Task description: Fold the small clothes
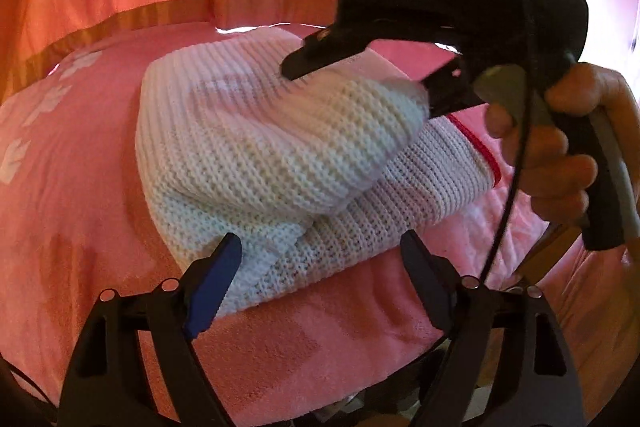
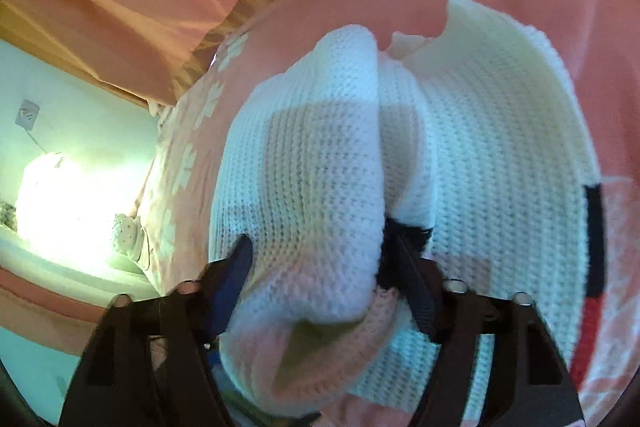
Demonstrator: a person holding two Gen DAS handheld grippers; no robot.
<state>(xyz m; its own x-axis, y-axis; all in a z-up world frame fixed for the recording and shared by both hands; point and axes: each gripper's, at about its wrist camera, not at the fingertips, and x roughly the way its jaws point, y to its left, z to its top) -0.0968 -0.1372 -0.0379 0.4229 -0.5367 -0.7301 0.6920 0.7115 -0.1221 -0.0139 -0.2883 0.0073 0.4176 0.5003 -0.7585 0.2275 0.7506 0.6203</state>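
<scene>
Left of the left gripper (image 1: 320,279), nothing but the pink bedspread (image 1: 80,187) with its pale flower print. This gripper's jaws stand wide and released; the blue-padded finger (image 1: 212,287) rests against the near corner of the white knit sweater (image 1: 240,147), and that corner lies between the jaws, pressed by neither.

The sweater lies partly folded on the bedspread, straight ahead of the left jaws, with a sleeve (image 1: 340,147) laid loosely across its body.

Further right, the right gripper (image 1: 360,79) reaches in over the garment, a hand (image 1: 560,147) around its handle. In its own wrist view the cuff end of the sleeve (image 2: 320,207) bulges between the two fingers (image 2: 408,267). The knit fills the gap, yet whether the pads truly clench it cannot be told, for the picture is smeared.

To do this step well, the right gripper should lay the sleeve flat along the body rather than leave it humped, then part its jaws cleanly so the loose knit does not snag. The left jaws would do best to close on the near corner through both layers, so the fold carries evenly. The red and black trim (image 2: 592,247) lies beyond the right gripper's right-hand finger.
</scene>
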